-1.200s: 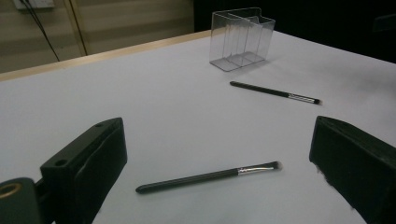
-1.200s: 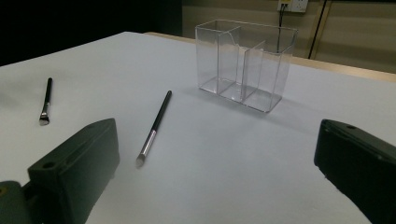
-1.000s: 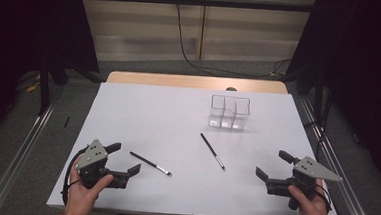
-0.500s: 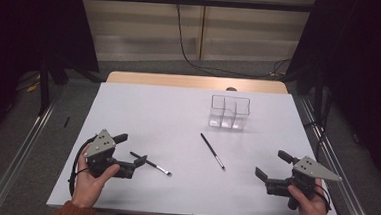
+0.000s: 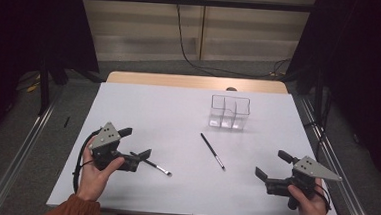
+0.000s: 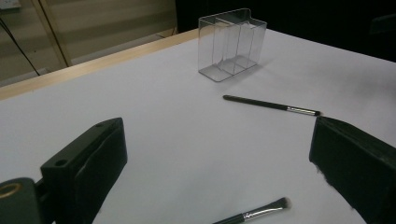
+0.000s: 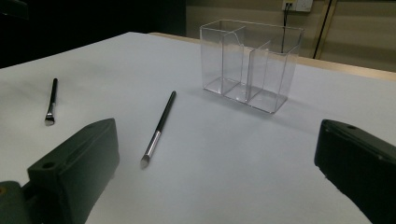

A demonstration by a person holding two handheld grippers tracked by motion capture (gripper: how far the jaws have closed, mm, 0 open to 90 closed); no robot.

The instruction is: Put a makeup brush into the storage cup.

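The surface point(image 5: 188, 117) is white and carries everything. On it, well beyond both tools and nearer the right one, stands a clear organiser point(image 5: 230, 111), upright, with its compartments empty as far as can be seen. The left hand-held gripper point(image 5: 135, 149) hangs low over the surface, jaws spread wide and holding nothing. The right hand-held gripper point(image 5: 271, 166) is likewise released, jaws apart, with nothing between them. A long brush point(image 5: 212, 151) lies flat between the two tools, ahead of the right one and well apart from the organiser. A short brush point(image 5: 151, 163) lies flat just under the left hand-held gripper; in the left gripper view its bristle end point(image 6: 273, 206) shows between the jaws, not touched by either.
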